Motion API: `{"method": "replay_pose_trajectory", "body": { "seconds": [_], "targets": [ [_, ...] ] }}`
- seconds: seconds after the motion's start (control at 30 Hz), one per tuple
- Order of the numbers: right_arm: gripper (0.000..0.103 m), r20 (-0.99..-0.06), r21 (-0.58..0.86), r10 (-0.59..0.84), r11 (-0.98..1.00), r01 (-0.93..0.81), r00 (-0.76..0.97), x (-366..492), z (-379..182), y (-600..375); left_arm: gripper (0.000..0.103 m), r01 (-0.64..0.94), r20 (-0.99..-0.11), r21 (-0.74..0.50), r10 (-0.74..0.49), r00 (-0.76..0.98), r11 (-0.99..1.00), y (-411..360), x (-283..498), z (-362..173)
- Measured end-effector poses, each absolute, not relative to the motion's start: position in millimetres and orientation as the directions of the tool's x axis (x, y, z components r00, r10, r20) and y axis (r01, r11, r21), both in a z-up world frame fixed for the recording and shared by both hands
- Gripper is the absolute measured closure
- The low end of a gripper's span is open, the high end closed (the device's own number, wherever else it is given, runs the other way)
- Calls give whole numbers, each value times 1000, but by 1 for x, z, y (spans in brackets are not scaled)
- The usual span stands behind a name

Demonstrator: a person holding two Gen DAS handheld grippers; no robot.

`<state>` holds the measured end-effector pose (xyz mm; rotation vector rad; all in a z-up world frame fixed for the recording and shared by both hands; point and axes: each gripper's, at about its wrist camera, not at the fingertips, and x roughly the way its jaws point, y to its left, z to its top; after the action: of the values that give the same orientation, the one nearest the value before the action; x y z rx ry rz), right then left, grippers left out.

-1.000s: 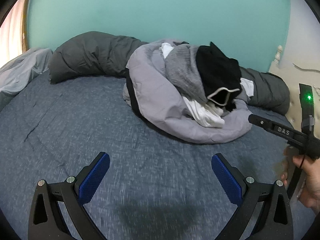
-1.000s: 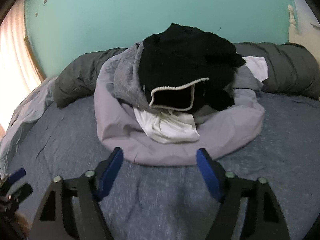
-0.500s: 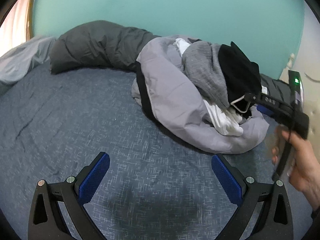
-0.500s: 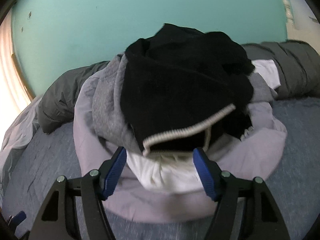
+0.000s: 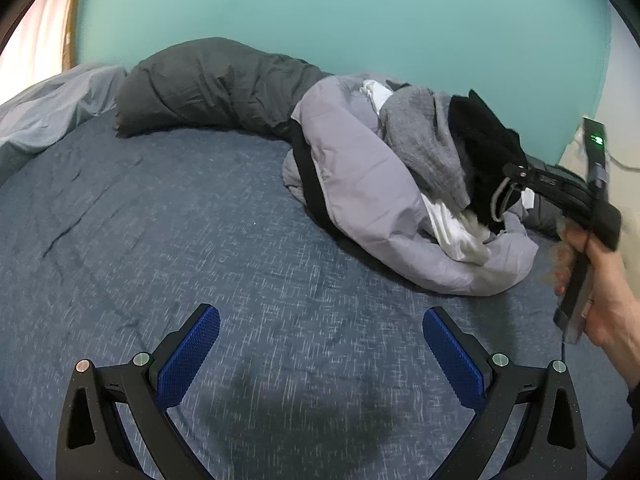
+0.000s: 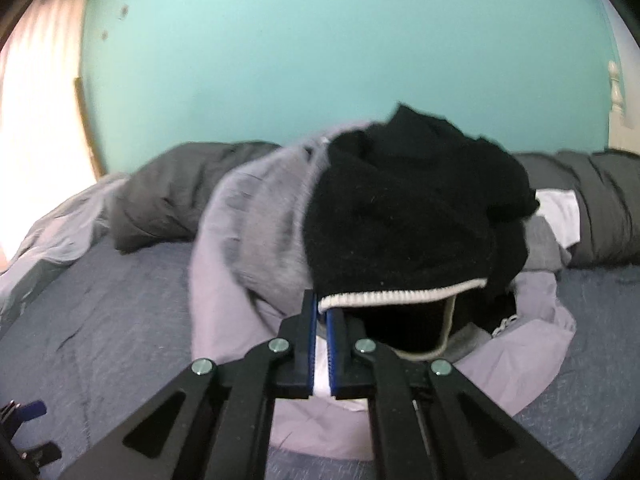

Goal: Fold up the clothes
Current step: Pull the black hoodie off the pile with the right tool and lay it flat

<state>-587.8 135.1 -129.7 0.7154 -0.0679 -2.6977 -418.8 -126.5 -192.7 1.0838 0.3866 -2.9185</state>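
A pile of clothes lies on the blue bed sheet [image 5: 200,240]: a light grey garment [image 5: 360,184], a darker grey knit [image 5: 424,140], a white piece [image 5: 456,232] and on top a black garment [image 6: 408,216] with a pale ribbed hem [image 6: 400,297]. My right gripper [image 6: 321,312] is shut on the left end of that hem; it also shows in the left wrist view [image 5: 516,176] at the black garment [image 5: 484,148]. My left gripper [image 5: 320,344] is open and empty above bare sheet, left of and nearer than the pile.
A rolled dark grey duvet [image 5: 208,84] lies along the teal wall [image 5: 340,12] behind the pile. A pale grey sheet [image 5: 48,108] is bunched at the far left. A white bedpost [image 6: 616,92] stands at the right.
My right gripper moved in to the pile and closed on the black garment's hem. My left gripper stayed open and shifted slightly.
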Motion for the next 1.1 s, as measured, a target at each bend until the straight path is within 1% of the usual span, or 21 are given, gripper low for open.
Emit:
{"method": "replay_pose_trajectory", "body": {
  "seconds": [0.13, 0.3, 0.53, 0.63, 0.9, 1.1],
  "targets": [
    [100, -423, 163, -390, -921, 354, -818, -547, -93, 153, 0, 93, -639, -234, 81, -765, -968, -122, -393, -171],
    [100, -385, 157, -411, -912, 380, -826, -482, -35, 176, 0, 61, -611, -232, 96, -786, -971, -114, -356, -133],
    [101, -385, 103, -385, -921, 375, -839, -392, 33, 201, 0, 50, -568, -242, 100, -817, -969, -109, -292, -82],
    [101, -372, 107, -384, -922, 372, -845, -355, 55, 213, 0, 44, -553, -247, 104, -827, -968, -106, -261, -67],
    [101, -306, 121, -421, -907, 403, -854, -265, 108, 222, 0, 8, -536, -281, 149, -831, -960, -98, -195, -55],
    [101, -308, 143, -510, -860, 490, -803, -218, 130, 206, 0, -31, -529, -310, 199, -825, -950, -92, -157, -55]
  ]
}}
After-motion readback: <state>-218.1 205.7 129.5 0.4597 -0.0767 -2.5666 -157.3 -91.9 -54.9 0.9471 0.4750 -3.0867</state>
